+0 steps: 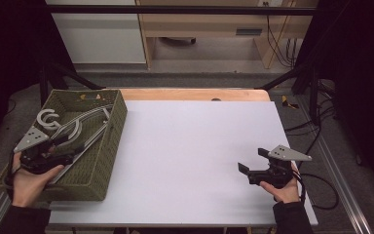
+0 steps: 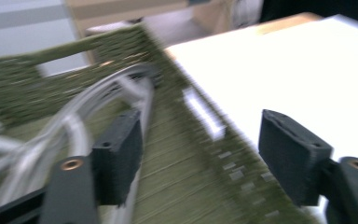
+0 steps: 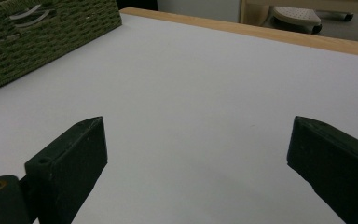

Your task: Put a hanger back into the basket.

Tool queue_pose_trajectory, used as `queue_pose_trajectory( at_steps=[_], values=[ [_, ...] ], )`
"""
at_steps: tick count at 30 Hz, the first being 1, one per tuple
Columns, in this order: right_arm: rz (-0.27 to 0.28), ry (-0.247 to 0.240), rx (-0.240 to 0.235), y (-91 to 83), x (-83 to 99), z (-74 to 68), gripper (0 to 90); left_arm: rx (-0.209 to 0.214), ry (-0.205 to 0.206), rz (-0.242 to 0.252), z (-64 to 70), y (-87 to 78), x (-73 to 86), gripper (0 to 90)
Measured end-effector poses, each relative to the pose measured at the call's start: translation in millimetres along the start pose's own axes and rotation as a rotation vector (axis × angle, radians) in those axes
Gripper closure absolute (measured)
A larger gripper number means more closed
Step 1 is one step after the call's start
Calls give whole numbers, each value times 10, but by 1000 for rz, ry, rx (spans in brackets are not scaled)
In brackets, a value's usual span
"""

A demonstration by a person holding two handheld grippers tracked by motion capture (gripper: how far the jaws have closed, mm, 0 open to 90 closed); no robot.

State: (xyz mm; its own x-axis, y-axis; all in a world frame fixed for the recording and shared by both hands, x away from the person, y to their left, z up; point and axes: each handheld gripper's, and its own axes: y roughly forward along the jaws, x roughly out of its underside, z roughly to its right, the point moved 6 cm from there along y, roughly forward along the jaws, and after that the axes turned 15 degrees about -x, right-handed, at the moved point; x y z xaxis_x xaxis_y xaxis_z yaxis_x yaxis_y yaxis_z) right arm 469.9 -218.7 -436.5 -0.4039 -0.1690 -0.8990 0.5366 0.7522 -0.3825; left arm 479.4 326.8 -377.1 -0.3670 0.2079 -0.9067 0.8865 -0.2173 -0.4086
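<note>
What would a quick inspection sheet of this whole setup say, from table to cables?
Surface: white table with a wooden far edge, bare in the middle.
Job's things: green woven basket at the table's left, holding grey hangers.
Clutter: nothing seen.
Grippers: left gripper over the basket's near end, jaws open, empty, straddling the basket's wall; right gripper low over the bare table near its right edge, jaws open, empty.
Cables: black cable loops from the right gripper off the table's right side; more cables hang at the back.
Surroundings: dark frame bars, wooden furniture behind, grey floor.
</note>
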Motion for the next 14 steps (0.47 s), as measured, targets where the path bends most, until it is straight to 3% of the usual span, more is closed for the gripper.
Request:
queue_pose_trajectory(
  at_steps=[6,11,14],
  values=[
    [23,-1,-4,-32,-21,-11,50,71,3,45,381,15,20,146],
    [45,-8,-1,-84,-45,-13,50,104,-13,39,572,46,80,106],
    [73,-7,7,-123,-67,-12,49,119,-1,46,636,49,104,105]
  ],
)
